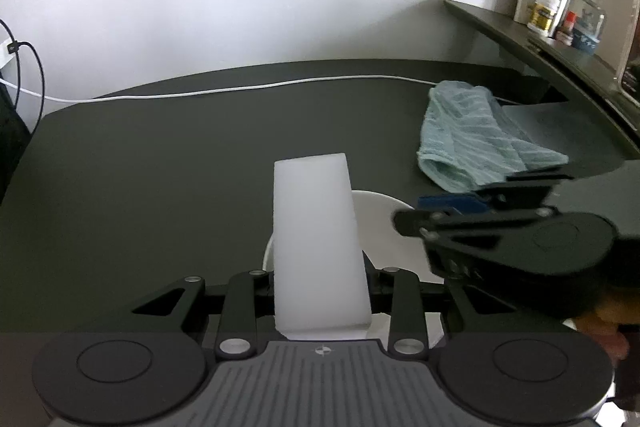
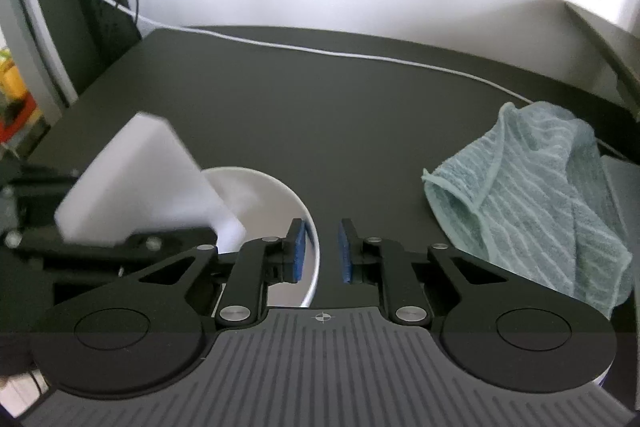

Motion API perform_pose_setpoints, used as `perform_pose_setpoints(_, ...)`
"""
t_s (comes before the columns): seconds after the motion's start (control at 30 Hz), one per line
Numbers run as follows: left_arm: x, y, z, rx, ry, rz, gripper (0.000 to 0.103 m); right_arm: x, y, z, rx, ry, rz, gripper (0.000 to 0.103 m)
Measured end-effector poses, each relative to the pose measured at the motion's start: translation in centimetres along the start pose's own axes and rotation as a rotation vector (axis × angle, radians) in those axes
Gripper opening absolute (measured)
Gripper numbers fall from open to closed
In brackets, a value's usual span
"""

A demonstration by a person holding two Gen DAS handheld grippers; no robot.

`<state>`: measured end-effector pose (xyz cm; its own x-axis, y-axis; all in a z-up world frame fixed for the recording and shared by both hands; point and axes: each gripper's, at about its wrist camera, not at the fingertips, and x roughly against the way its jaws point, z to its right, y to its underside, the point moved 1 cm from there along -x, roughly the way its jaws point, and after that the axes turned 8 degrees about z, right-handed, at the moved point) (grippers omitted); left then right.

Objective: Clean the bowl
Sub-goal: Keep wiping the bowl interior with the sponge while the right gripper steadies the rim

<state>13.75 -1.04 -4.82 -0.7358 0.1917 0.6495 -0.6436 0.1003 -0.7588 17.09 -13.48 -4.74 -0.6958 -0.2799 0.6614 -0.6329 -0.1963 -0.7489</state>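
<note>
White bowl [image 2: 280, 195], on the dark bench [image 2: 320, 107] beneath both grippers: likely rigid, glazed, slippery and breakable, best pinched at the rim; left gripper [image 1: 320, 287] jaws clamp a soft white sponge block [image 1: 316, 227]; right gripper [image 2: 322, 251] jaws open, straddling the rim.

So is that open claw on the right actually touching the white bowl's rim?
Apart: the right wrist view shows the right gripper straddling the white bowl rim with gaps.
</note>
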Motion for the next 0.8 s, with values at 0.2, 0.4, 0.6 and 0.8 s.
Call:
perform_pose_setpoints(0.2,-0.1,-0.3,0.0,-0.044,0.008,0.009,0.033,2.8,1.5,-0.5,0.001,-0.044,0.007,0.026)
perform_pose_setpoints(0.4,-0.5,-0.6,0.2,-0.075,0.016,0.003,0.034,2.0,2.2,-0.6,-0.05,-0.068,-0.045,0.029)
perform_pose_setpoints(0.6,-0.9,-0.6,0.2,-0.075,0.043,-0.026,0.035,0.7,1.7,-1.1,0.083,0.032,0.008,0.008)
perform_pose_setpoints(0.8,-2.0,-1.0,0.3,-0.067,0.063,-0.051,0.033,0.1,1.2,-0.9,0.128,0.035,0.014,0.006)
